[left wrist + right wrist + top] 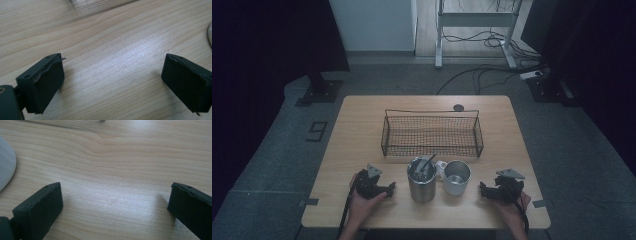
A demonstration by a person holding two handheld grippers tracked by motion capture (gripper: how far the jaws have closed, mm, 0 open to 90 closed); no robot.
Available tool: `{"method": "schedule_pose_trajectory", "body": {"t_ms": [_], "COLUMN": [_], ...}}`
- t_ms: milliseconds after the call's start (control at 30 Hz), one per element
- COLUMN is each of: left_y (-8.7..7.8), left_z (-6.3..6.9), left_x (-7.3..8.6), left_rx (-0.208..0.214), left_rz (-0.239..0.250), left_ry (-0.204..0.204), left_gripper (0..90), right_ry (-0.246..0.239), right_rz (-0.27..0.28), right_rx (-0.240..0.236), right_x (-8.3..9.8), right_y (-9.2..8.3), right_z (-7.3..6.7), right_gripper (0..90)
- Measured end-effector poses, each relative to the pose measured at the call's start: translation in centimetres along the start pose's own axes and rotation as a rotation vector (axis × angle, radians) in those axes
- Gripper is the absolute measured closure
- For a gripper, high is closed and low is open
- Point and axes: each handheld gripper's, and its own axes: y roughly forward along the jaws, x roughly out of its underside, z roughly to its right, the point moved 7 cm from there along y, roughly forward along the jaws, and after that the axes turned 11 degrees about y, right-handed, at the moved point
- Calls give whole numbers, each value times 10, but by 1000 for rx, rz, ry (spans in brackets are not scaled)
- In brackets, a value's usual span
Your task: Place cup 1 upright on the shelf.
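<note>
Steel everywhere on this one: a tall brushed stainless steel tumbler (421, 180) with a dark straw or utensil poking out of it stands near the front edge of the pale wooden table (362, 125), and just at its 3 o'clock, looking like it touches, is a shorter stainless steel mug (457, 177) that looks empty. Something small and white peeks out between them at the back, can't tell what. At 12 o'clock from the pair is a black wire mesh basket (432, 134), nothing in it. The left gripper (388, 189) rests on the table at the tumbler's 9 o'clock, the right gripper (482, 189) at the mug's 3 o'clock, both near but apart from the cups, both with jaws spread wide and nothing but bare wood between them. My guess on handling: both cups are rigid, not fragile, but the smooth round walls will be slippery. I'd pinch the mug over its rim and take the taller, probably heavier tumbler across its body, mid height, keeping it upright.
</note>
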Motion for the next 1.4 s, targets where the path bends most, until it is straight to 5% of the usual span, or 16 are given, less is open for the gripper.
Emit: {"method": "schedule_pose_trajectory", "body": {"t_ms": [533, 600, 700, 1100, 1400], "left_y": [-2, -4, -7, -63, -85], "left_z": [2, 5, 6, 7, 33], "left_x": [0, -3, -6, -26, -50], "left_rx": [-17, 24, 29, 60, 134], "left_rz": [1, 16, 28, 212, 304], "left_ry": [-25, -46, -46, -70, 2], "left_gripper": [73, 95, 95, 93, 92], "right_ry": [-1, -9, -13, -29, -18], "right_rz": [3, 9, 7, 2, 8], "right_rx": [2, -9, -17, -29, -25], "right_x": [1, 2, 2, 0, 1], "right_y": [-1, -1, -2, 0, -1], "right_z": [-6, -7, -7, -7, -7], "right_gripper": [13, 23, 23, 23, 41]}}
